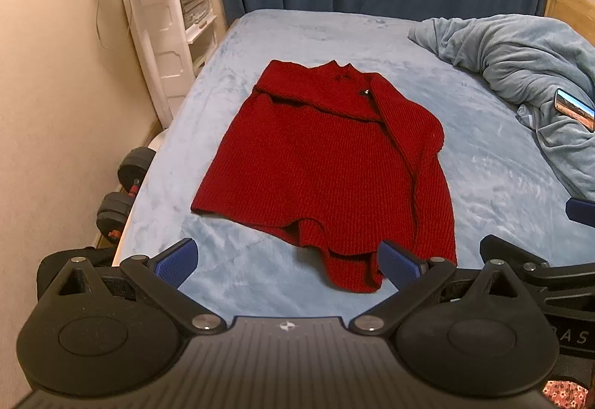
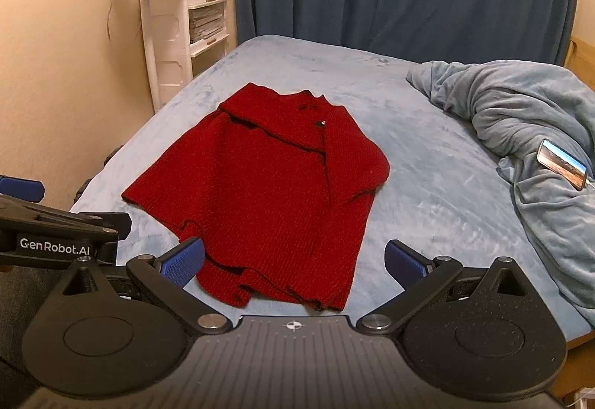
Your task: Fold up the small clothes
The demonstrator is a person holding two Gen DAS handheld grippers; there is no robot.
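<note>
A dark red knitted sweater (image 1: 319,163) (image 2: 260,193) lies flat on the pale blue bed sheet (image 1: 483,163) (image 2: 438,193), collar toward the far end, both sleeves folded in over the body. My left gripper (image 1: 288,266) hovers open above the sheet just short of the sweater's near hem, its right blue pad over the hem's corner. My right gripper (image 2: 293,262) is open too, above the near hem, with nothing between its blue pads. Each gripper's body shows at the edge of the other's view.
A crumpled pale blue blanket (image 1: 520,74) (image 2: 528,134) fills the bed's right side, with a phone (image 1: 574,108) (image 2: 563,163) lying on it. A white standing fan (image 1: 143,0) (image 2: 160,0) and shelves stand at the left. Black dumbbells (image 1: 119,193) lie on the floor beside the bed. Dark blue curtains hang behind.
</note>
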